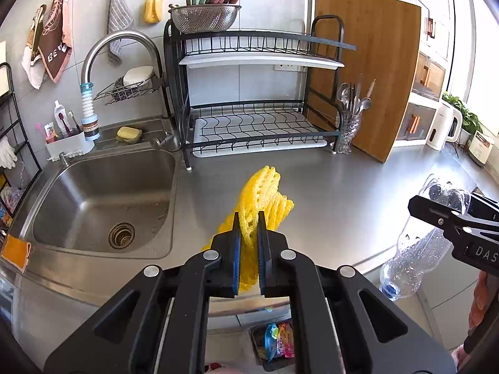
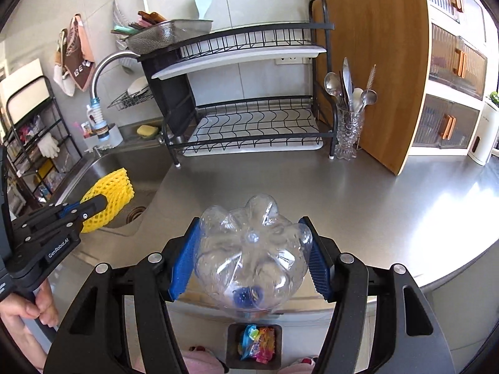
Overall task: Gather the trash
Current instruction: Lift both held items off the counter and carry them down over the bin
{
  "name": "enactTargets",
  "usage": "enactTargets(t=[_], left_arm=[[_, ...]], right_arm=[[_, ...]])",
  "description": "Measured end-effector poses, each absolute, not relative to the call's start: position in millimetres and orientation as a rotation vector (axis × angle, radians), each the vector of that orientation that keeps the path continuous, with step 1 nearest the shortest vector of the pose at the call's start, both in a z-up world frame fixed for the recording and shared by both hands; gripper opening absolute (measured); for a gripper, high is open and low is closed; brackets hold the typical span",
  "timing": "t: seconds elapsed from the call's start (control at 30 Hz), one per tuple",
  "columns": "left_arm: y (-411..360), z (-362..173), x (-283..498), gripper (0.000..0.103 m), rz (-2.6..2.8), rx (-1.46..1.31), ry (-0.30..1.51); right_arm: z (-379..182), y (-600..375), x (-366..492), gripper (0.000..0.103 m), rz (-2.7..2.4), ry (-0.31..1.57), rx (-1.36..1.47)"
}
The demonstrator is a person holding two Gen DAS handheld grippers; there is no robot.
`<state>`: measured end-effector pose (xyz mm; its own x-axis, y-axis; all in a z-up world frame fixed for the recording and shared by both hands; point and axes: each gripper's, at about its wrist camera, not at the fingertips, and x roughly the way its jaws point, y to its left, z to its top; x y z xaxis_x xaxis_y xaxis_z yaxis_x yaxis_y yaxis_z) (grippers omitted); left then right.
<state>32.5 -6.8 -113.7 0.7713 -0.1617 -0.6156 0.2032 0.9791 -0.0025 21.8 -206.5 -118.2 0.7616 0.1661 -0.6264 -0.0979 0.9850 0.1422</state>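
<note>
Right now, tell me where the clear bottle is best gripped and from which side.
Grip the clear plastic bottle across its round body, one pad on each side, as the right gripper does now. The body is wide and thin-walled, so squeeze lightly; its base points forward, its blue cap down.

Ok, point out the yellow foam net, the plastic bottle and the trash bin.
yellow foam net point(image 1: 265, 193), left wrist view, upper mesh.
plastic bottle point(image 2: 252, 249), right wrist view, its base.
trash bin point(image 2: 232, 342), right wrist view, left wall.
</note>
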Motion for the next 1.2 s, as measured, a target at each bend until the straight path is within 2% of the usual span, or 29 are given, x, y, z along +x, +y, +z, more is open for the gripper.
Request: enactTargets(t=[0.23,0.43,0.77,1.2], left_arm=[[-19,-124,-31,0.007,-0.211,0.051,0.624],[-26,-161,-65,0.007,-0.227,0.025,0.658],[-31,-257,-88,0.007,-0.226,-0.012,0.784],[-31,-364,-74,0.007,-0.2,-0.067,0.888]], right_arm=[[-121,-202,-47,0.063,0.166,0.635,0.078],[-142,-197,-85,0.063,0.164,0.633,0.057],[-231,-200,-98,0.063,0.163,0.764,0.1],[-341,-201,-84,0.063,0.1,0.827,0.155]])
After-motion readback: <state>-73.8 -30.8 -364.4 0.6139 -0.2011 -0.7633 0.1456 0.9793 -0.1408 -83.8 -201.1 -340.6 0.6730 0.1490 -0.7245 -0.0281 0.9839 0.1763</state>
